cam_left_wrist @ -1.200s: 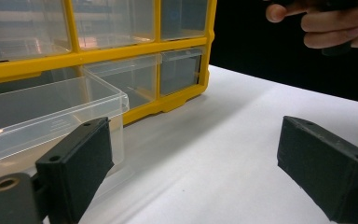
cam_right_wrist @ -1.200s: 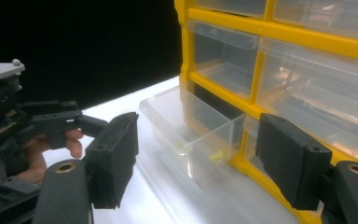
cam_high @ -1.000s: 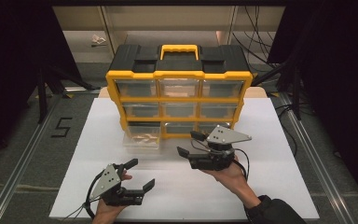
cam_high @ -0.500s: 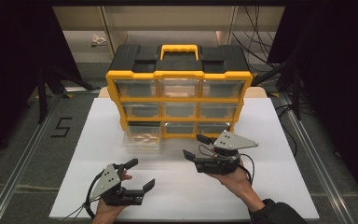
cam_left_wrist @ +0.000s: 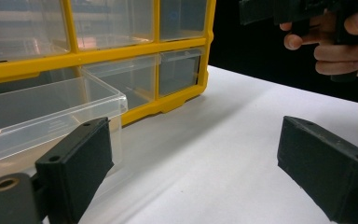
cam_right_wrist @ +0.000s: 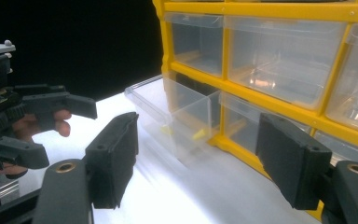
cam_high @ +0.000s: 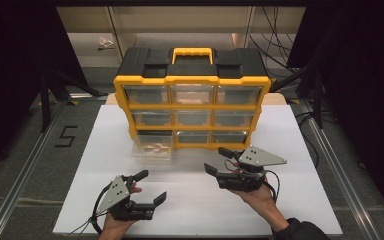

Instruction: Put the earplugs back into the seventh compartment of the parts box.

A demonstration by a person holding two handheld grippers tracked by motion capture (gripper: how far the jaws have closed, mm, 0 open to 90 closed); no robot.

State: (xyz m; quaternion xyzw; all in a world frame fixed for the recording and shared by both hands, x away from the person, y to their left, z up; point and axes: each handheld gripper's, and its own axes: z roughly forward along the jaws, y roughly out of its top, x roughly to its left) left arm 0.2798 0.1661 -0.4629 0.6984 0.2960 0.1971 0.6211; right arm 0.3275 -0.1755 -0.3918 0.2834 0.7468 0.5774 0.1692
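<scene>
A yellow and black drawer cabinet (cam_high: 192, 102) stands at the back of the white table (cam_high: 290, 210). Its bottom-left clear drawer (cam_high: 152, 147) is pulled out, with small pale pieces inside. My left gripper (cam_high: 151, 186) sits near the front edge, open and empty, its jaws aimed right of the drawer (cam_left_wrist: 51, 107). In front of the cabinet's lower right, my right gripper (cam_high: 216, 159) is open and empty, pointing left toward the drawer (cam_right_wrist: 177, 107). In their own views, the left gripper (cam_left_wrist: 200, 163) and right gripper (cam_right_wrist: 203, 158) both show wide jaws over bare table.
The cabinet (cam_right_wrist: 279, 56) holds several shut clear drawers in three rows. Dark floor with metal rails surrounds the table, and a "5" mark (cam_high: 66, 136) lies at the left. Bare table lies between the grippers and at the right.
My right gripper has moved to the right and back toward the near edge, away from the cabinet front, jaws still wide. The left gripper has kept still.
</scene>
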